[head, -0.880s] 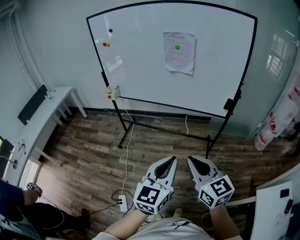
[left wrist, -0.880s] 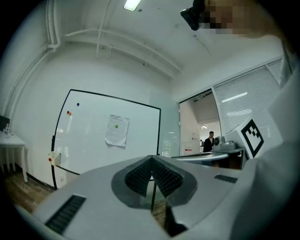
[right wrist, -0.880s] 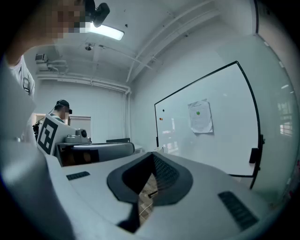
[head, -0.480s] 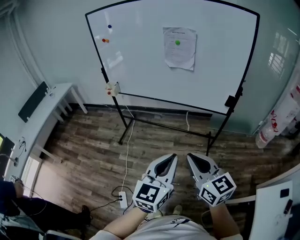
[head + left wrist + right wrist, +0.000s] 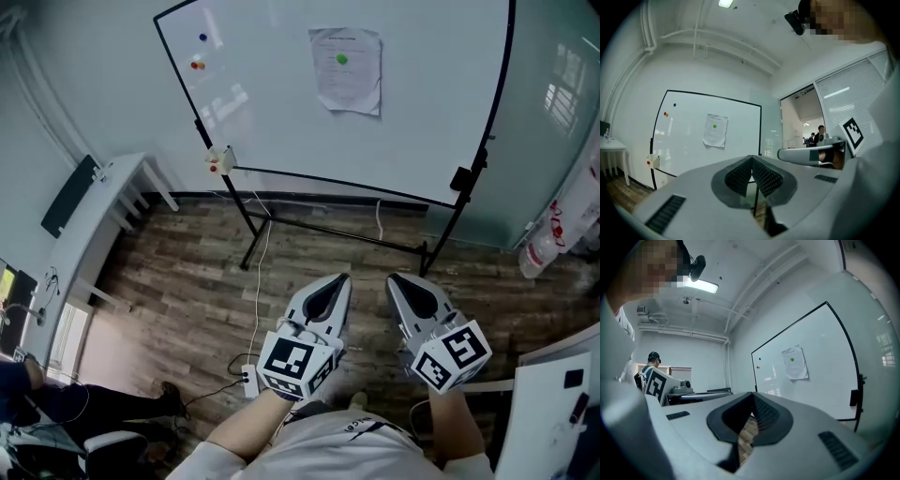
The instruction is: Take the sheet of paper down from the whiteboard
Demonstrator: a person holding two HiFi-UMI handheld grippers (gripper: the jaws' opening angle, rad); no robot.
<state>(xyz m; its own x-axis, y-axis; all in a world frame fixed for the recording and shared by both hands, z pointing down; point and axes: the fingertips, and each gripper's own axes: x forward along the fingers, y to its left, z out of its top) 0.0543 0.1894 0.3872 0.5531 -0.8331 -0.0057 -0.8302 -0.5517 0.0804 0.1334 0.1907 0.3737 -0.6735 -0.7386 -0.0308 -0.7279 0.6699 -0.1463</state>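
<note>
A printed sheet of paper (image 5: pixel 347 71) hangs on the whiteboard (image 5: pixel 431 103), pinned near its top by a green magnet (image 5: pixel 341 59). The sheet also shows in the left gripper view as paper (image 5: pixel 715 130) and in the right gripper view as paper (image 5: pixel 795 363). My left gripper (image 5: pixel 342 279) and right gripper (image 5: pixel 394 279) are side by side low in the head view, well short of the board, both pointing at it. Both are shut with nothing between their jaws.
The whiteboard stands on a black wheeled frame (image 5: pixel 337 239) on wood flooring. Blue and red-orange magnets (image 5: pixel 199 58) sit at its top left, an eraser (image 5: pixel 221 160) on its left edge. A white bench (image 5: pixel 89 220) is at left, a power strip (image 5: pixel 247 382) with cable on the floor.
The view has closed in on the whiteboard, which now sits higher and larger in the head view. Both grippers stay shut and side by side, the right one a little further right.
</note>
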